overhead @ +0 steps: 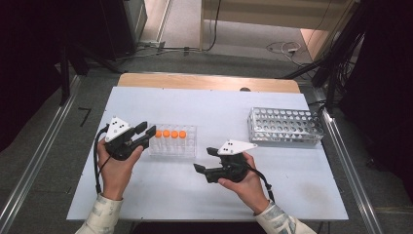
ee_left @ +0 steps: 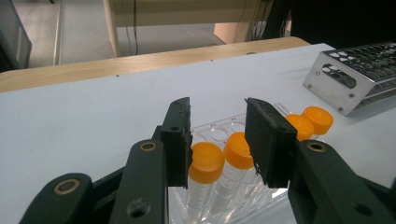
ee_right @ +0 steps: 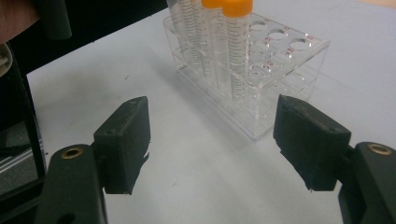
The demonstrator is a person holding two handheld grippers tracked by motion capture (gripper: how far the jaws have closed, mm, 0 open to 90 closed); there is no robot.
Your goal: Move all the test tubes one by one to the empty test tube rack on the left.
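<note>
A clear plastic rack (overhead: 187, 146) stands left of the table's middle, with several orange-capped tubes (overhead: 170, 133) upright along its far row. My left gripper (overhead: 146, 129) is at the rack's left end, open. In the left gripper view its jaws (ee_left: 217, 121) stand apart just above and before the nearest two orange caps (ee_left: 206, 160), touching neither. My right gripper (overhead: 202, 159) hovers near the rack's front right corner, pointing left. Its jaws (ee_right: 215, 116) are wide open with nothing between them, and the clear rack (ee_right: 280, 60) and graduated tubes (ee_right: 236, 42) lie ahead.
A perforated metal tube rack (overhead: 285, 126) stands at the table's right, also seen in the left gripper view (ee_left: 355, 74). The white tabletop (overhead: 219, 107) has a wooden strip along its far edge. Cables and metal rails lie on the floor around the table.
</note>
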